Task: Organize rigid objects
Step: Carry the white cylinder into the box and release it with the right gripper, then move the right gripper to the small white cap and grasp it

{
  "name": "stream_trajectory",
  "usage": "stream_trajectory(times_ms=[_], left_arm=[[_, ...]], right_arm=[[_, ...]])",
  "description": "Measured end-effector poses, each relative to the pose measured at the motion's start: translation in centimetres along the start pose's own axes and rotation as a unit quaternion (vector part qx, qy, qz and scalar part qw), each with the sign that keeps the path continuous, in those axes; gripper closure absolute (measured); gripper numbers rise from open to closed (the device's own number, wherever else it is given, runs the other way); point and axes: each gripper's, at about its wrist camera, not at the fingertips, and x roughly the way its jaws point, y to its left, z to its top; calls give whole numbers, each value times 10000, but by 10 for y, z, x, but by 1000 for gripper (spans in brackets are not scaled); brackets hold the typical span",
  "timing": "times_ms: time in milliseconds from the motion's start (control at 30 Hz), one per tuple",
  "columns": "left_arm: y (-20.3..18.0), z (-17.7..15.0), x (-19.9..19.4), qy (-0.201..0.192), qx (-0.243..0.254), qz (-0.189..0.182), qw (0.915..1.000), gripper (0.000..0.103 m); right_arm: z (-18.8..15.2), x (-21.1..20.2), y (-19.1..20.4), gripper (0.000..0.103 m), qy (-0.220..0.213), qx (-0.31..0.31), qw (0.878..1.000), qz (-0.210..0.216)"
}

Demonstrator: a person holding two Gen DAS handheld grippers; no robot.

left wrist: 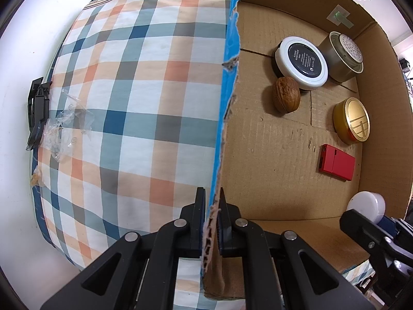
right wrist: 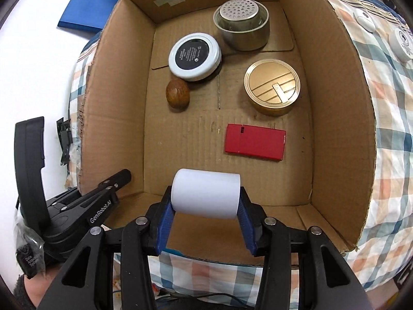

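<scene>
An open cardboard box [right wrist: 340, 118] rests on a checked cloth. On its floor lie a walnut [right wrist: 177, 93], a white-rimmed round tin [right wrist: 195, 56], a steel can with a perforated insert [right wrist: 242, 25], a gold round tin [right wrist: 273, 86] and a red flat case [right wrist: 255, 142]. My right gripper [right wrist: 206, 201] is shut on a white cylinder [right wrist: 206, 196], held over the box's near end. My left gripper [left wrist: 211, 214] is shut on the box's torn left wall [left wrist: 227, 108], pointing straight down. The right gripper with the white cylinder [left wrist: 367, 204] shows at the lower right of the left wrist view.
The checked cloth [left wrist: 134, 98] covers a cushion on a white table. A black clip [left wrist: 37, 111] and a crumpled clear bag [left wrist: 64, 126] lie at its left edge. A blue folder [right wrist: 87, 7] sits beyond the box. Two white round items [right wrist: 401, 42] lie right of the box.
</scene>
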Motion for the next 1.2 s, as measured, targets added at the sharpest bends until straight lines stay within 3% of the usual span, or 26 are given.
stream_trajectory(times_ms=[267,300,367,433,633,800,933,1133,1200], left_arm=[[-2,0,1,3,31,-1,10000,98],[-1,0,1,2,38,1,10000,98],[-2,-1,2,4,43,-2,10000,98],[-2,-1,3,19,51,0,10000,98],[-1,-2,6,24,63,3,10000,98],[-2,-2,7,26,66,9,10000,98],[-2,-1,8,7,49,11,10000,98],[-1,-1,8,-11,27,2,10000,98],[0,-1,9,-23,11,0,10000,98]], right_arm=[[-1,13,4,52,279,-49,9995,-130],[-1,12,4,50,297,-26,9995,-107],[-2,7,3,26,240,-27,9997,-41],[-2,0,5,18,146,-62,9999,-44],[1,-23,7,10,-134,-133,9998,-46],[4,-54,-7,3,-660,77,9977,112],[8,-87,-34,0,-1391,500,9890,45],[31,-136,-98,0,-2909,1254,9483,-208],[48,-142,-124,0,-3148,1471,9374,-229]])
